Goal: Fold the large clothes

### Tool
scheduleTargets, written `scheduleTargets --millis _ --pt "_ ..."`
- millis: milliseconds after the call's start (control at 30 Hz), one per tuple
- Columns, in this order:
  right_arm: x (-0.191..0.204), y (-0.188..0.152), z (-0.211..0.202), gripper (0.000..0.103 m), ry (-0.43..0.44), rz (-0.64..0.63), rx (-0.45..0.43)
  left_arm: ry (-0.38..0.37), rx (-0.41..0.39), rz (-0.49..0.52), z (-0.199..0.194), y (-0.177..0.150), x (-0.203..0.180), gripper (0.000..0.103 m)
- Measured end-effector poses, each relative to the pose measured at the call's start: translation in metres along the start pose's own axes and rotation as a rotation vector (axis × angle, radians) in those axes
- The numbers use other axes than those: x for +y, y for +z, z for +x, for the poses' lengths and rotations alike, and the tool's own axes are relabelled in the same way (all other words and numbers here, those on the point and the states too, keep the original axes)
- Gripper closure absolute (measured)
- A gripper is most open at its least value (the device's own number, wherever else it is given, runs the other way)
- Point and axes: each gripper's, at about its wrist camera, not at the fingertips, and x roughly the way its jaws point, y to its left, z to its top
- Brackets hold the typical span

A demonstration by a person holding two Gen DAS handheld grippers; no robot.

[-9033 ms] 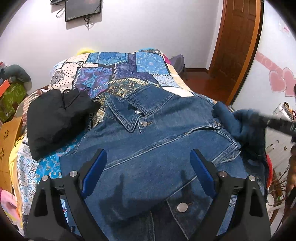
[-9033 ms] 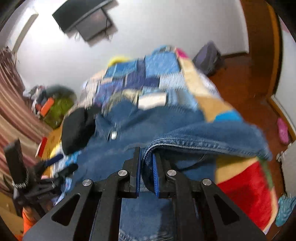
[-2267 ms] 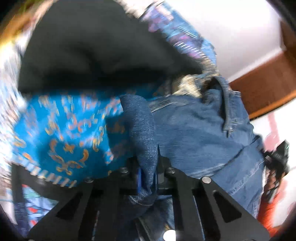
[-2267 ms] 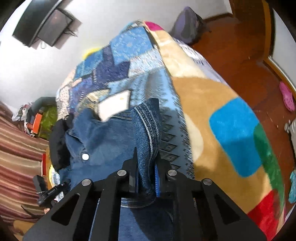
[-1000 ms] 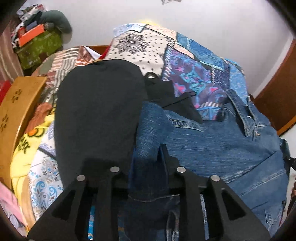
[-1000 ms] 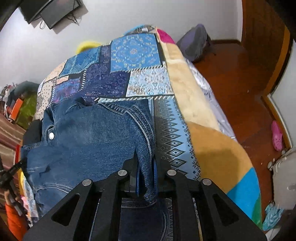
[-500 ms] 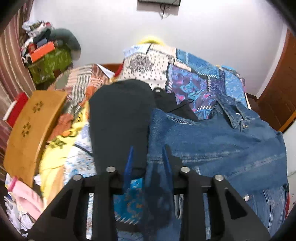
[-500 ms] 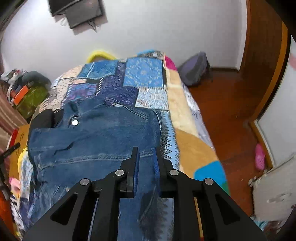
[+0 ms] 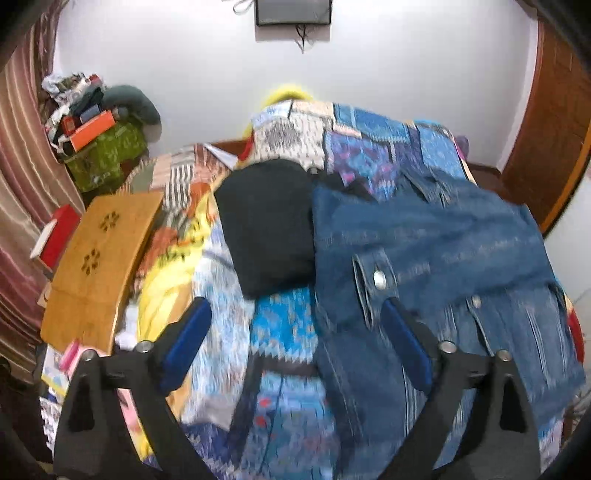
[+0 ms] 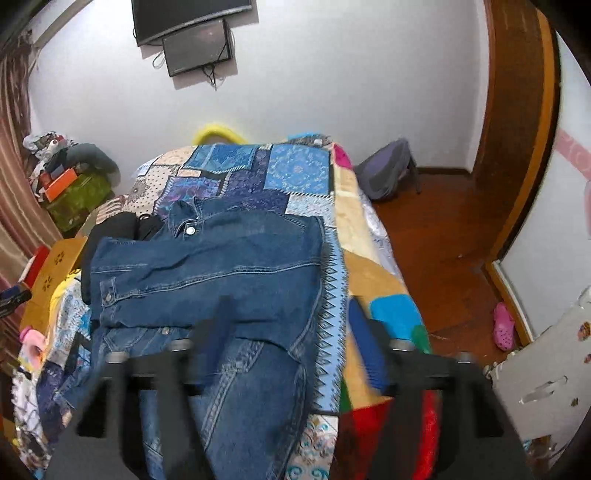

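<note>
Blue denim jacket (image 10: pixel 207 273) lies on the patchwork-quilted bed (image 10: pixel 295 173), its upper half doubled over — one fold done. Left gripper (image 9: pixel 295 343) and right gripper (image 10: pixel 291 332) are both opening, nothing between the jaws; further folds likely remain.

place: home bedroom | evidence: bed (image 10: pixel 347 206) under patchwork quilt (image 10: pixel 299 170); wall-mounted TV (image 10: pixel 184 14); striped curtain (image 9: pixel 22 155); wooden door (image 10: pixel 517 110); wood floor (image 10: pixel 439 229); pink slipper (image 10: pixel 503 325)

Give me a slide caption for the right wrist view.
Right gripper, jaws opening and empty, above the folded denim jacket on the patchwork bedspread.
</note>
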Motion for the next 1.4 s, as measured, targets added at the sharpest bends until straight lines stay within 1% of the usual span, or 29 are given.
scheduleTargets --millis 33,67,233,300,433,600,667,767,867,1000,1100,1133,1200,1233,1267,1300,1333,1367,1400 --pt "0.002 -0.003 -0.003 0.027 -0.011 -0.006 -0.007 -0.011 0.022 -0.002 0.000 -0.010 0.000 0.009" --pt "0.005 -0.008 -0.005 0.025 -0.019 -0.018 -0.005 -0.015 0.036 -0.002 0.000 -0.016 0.000 0.009" --pt "0.018 -0.033 -0.008 0.024 0.000 -0.057 0.048 -0.034 0.124 0.011 0.011 -0.061 -0.006 0.009" --pt "0.022 -0.046 -0.004 0.024 0.027 -0.062 0.083 -0.077 0.179 -0.002 0.020 -0.077 -0.008 0.009" --pt "0.027 -0.070 0.005 0.024 0.057 -0.040 0.142 -0.125 0.232 -0.048 0.034 -0.099 -0.009 0.009" --pt "0.024 -0.098 0.020 0.024 0.088 0.029 0.231 -0.209 0.328 -0.145 0.062 -0.126 -0.008 0.009" --pt "0.018 -0.106 0.027 0.024 0.099 0.074 0.271 -0.252 0.370 -0.201 0.075 -0.135 -0.007 0.009" --pt "0.009 -0.112 0.032 0.024 0.145 0.154 0.319 -0.360 0.441 -0.295 0.096 -0.150 -0.007 0.009" --pt "0.004 -0.119 0.039 0.024 0.186 0.215 0.362 -0.428 0.462 -0.359 0.107 -0.160 -0.011 0.009" --pt "0.008 -0.127 0.045 0.024 0.211 0.230 0.363 -0.449 0.444 -0.359 0.109 -0.161 -0.021 0.009" --pt "0.008 -0.129 0.047 0.025 0.212 0.257 0.353 -0.545 0.445 -0.356 0.107 -0.158 -0.029 0.009" --pt "0.007 -0.129 0.048 0.027 0.212 0.274 0.349 -0.561 0.443 -0.349 0.105 -0.157 -0.033 0.009" --pt "0.006 -0.131 0.047 0.031 0.213 0.319 0.340 -0.548 0.438 -0.320 0.102 -0.154 -0.040 0.010" --pt "0.006 -0.130 0.046 0.038 0.217 0.325 0.336 -0.542 0.436 -0.317 0.101 -0.154 -0.043 0.011" --pt "0.008 -0.130 0.044 0.046 0.227 0.328 0.327 -0.538 0.430 -0.325 0.100 -0.154 -0.044 0.016" --pt "0.010 -0.128 0.042 0.049 0.234 0.326 0.322 -0.537 0.426 -0.330 0.100 -0.152 -0.045 0.021" --pt "0.012 -0.127 0.042 0.056 0.236 0.321 0.318 -0.533 0.413 -0.335 0.097 -0.151 -0.045 0.030" --pt "0.014 -0.125 0.041 0.064 0.241 0.314 0.311 -0.531 0.401 -0.337 0.094 -0.149 -0.044 0.041" --pt "0.015 -0.123 0.041 0.069 0.248 0.309 0.308 -0.534 0.387 -0.341 0.090 -0.147 -0.041 0.050"
